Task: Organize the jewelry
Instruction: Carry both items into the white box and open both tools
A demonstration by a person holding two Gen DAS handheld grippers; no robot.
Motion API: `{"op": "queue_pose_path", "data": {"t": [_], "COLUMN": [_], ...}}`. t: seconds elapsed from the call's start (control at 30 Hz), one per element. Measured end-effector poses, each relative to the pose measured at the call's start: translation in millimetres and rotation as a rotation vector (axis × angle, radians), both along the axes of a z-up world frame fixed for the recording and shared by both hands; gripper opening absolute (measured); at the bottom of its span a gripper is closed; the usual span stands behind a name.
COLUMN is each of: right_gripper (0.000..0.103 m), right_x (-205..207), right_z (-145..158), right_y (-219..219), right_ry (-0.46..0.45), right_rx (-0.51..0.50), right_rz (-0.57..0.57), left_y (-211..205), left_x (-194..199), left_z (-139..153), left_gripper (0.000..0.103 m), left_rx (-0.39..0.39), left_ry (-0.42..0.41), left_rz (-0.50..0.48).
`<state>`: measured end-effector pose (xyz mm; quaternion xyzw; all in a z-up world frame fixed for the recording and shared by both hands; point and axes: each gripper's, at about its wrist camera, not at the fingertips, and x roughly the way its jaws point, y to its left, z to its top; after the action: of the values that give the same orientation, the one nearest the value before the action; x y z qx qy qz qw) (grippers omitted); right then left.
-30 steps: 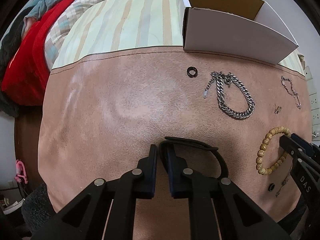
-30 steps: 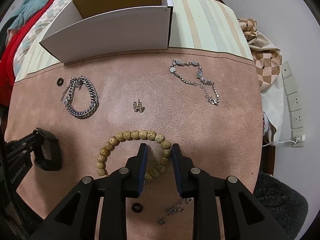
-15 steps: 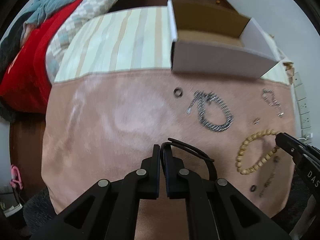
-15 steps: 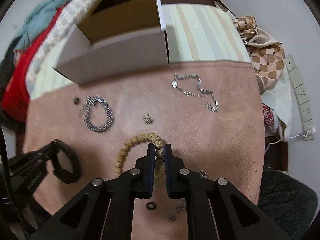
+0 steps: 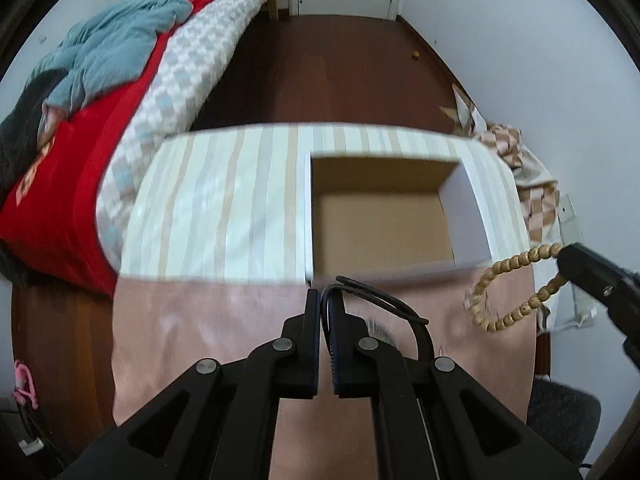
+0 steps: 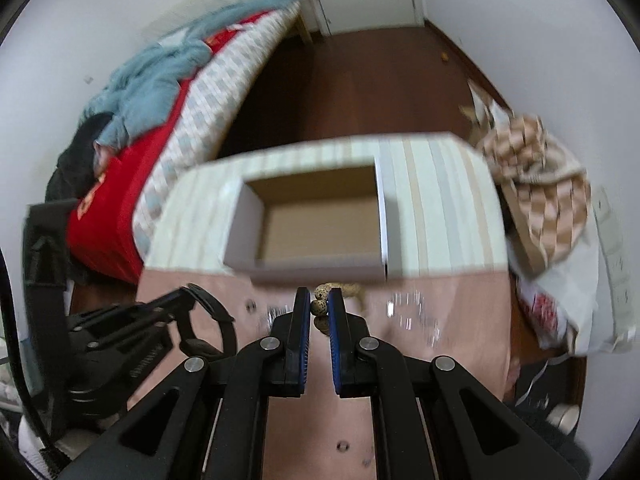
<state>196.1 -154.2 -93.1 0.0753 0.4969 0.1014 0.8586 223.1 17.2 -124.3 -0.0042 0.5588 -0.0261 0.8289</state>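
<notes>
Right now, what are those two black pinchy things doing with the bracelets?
Someone is tidying jewelry with a pair of tongs in each hand. The left tongs pinch a black band, and the right tongs pinch a wooden bead bracelet. Both pieces hang in the air in front of an open cardboard box, which looks empty. Neither has gone in yet.

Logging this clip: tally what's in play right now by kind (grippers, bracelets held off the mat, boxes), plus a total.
Grippers: 2 (left gripper, right gripper)
Held bracelets: 2 (black band in the left gripper, wooden bead bracelet in the right gripper)
Open boxes: 1 (cardboard box)
Total: 5
Pieces on the mat are too blurred to count.
</notes>
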Motion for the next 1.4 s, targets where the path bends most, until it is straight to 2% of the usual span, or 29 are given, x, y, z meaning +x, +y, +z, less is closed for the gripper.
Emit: {"op": "queue_pose_path", "data": {"t": [0.13, 0.4, 0.5, 0.6, 0.67, 0.7, 0.73, 0.77, 0.83, 0.9, 0.97, 1.07, 1.13, 1.2, 1.4], "right_gripper": [0.009, 0.009, 0.009, 0.01, 0.01, 0.01, 0.012, 0.016, 0.039, 0.049, 0.055, 0.062, 0.086, 0.095, 0.099], "right_x": [41.5, 106.2, 120.0, 133.4, 140.4, 141.5, 139.8, 136.9, 130.9, 123.6, 117.7, 108.1, 101.4, 94.1, 76.8], "right_z": [7.7, -29.1, -44.0, -62.7, -77.9, -86.1, -88.0, -90.1, -90.1, -86.5, -80.2, -74.0, -73.5, -75.3, -75.4], "right_y": [7.8, 23.0, 22.0, 19.1, 16.2, 12.9, 11.3, 9.2, 7.9, 8.3, 8.0, 8.5, 7.9, 10.1, 15.6], "right_ry": [-0.019, 0.044, 0.078, 0.146, 0.207, 0.238, 0.243, 0.243, 0.238, 0.226, 0.203, 0.179, 0.164, 0.152, 0.123], "right_rx": [-0.024, -0.043, -0.009, 0.051, 0.067, 0.065, 0.063, 0.049, 0.027, 0.018, -0.024, -0.112, -0.172, -0.224, -0.285], "right_rz": [0.013, 0.021, 0.019, 0.02, 0.022, 0.013, 0.012, 0.012, 0.01, 0.019, 0.015, -0.013, -0.032, -0.048, -0.066], "left_y": [2.7, 2.7, 1.2, -0.5, -1.9, -2.4, -2.9, -3.9, -4.6, -3.8, -1.1, 4.8, 8.6, 13.4, 20.6], "left_x": [35.9, 92.9, 106.0, 113.0, 112.8, 111.5, 110.3, 107.7, 104.7, 100.9, 93.6, 80.3, 70.3, 60.6, 41.0], "left_z": [-5.9, -34.8, -44.5, -52.2, -51.8, -50.1, -48.6, -46.0, -41.1, -36.5, -30.0, -19.1, -16.0, -14.6, -10.7], "left_gripper": [0.002, 0.002, 0.01, 0.012, 0.022, 0.03, 0.045, 0.066, 0.075, 0.078, 0.1, 0.103, 0.103, 0.103, 0.103], "left_rx": [-0.003, -0.014, -0.027, -0.033, -0.032, -0.037, -0.036, -0.022, -0.022, -0.013, 0.0, 0.053, 0.086, 0.108, 0.12], "left_ry": [0.014, 0.077, 0.122, 0.159, 0.149, 0.141, 0.135, 0.124, 0.104, 0.096, 0.073, 0.004, -0.033, -0.06, -0.084], "left_rz": [0.006, 0.0, -0.005, 0.003, 0.0, -0.003, -0.006, -0.006, -0.002, 0.005, 0.02, 0.047, 0.058, 0.072, 0.096]}}
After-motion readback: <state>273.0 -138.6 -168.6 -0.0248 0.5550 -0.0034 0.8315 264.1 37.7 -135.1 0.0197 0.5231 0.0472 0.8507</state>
